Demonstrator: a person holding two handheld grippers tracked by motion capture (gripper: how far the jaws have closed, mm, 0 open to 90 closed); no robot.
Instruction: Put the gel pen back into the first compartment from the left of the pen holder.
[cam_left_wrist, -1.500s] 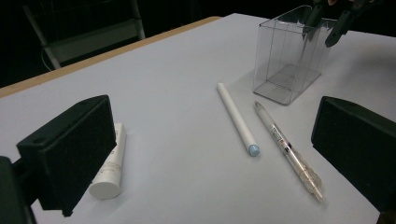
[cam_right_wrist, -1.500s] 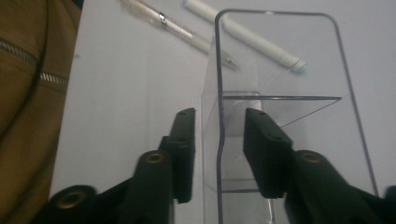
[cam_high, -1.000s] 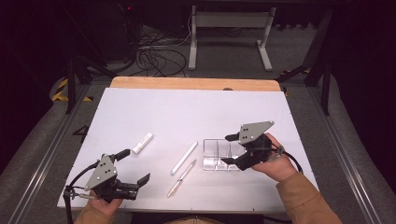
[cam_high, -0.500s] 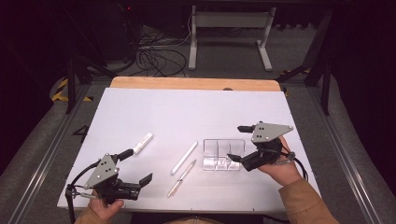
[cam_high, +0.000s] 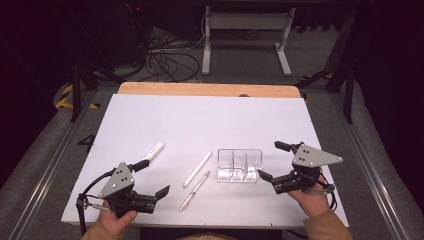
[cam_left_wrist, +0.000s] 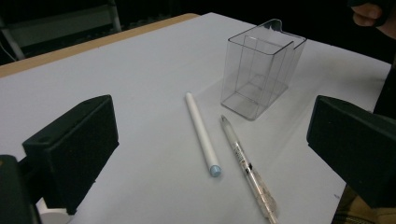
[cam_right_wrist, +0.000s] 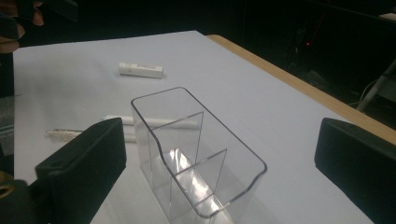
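Right gripper letting go of the organiser

The right gripper (cam_high: 270, 181), jaws just opening wide and empty, is sitting at three o'clock of the clear plastic three-compartment organiser (cam_high: 239, 164), standing upright mid-table; next likely needs the left gripper (cam_high: 159, 196), spread, reaching the white capped pen (cam_high: 197, 169).

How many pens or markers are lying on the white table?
3. A short white marker lies left, near the left tool. A white pen and a clear pen lie side by side, left of the clear organizer.
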